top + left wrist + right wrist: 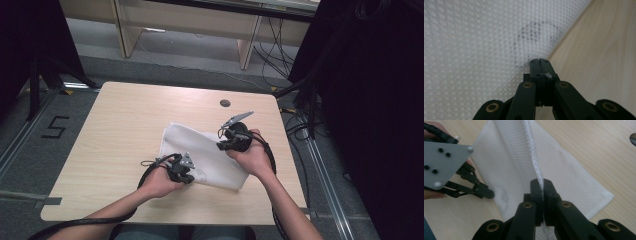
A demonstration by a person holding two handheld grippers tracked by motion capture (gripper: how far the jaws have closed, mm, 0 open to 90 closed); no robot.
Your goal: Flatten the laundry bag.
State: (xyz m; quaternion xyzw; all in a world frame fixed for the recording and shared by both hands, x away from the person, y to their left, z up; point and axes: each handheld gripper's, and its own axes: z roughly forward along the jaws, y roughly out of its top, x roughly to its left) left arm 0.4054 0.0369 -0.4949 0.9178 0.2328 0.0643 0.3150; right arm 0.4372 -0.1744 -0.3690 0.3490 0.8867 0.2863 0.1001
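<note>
A white mesh cloth (200, 152) lies folded on my pale wooden counter (120, 135), a little right of its middle. My left gripper (539, 62) has its jaws pressed together on the cloth's near edge, beside a faint grey ring mark (534, 37) on the weave. My right gripper (541, 183) is clamped tight on a stitched hem of the same cloth and holds that part lifted off the counter, the fabric rising in a taut fold
</note>
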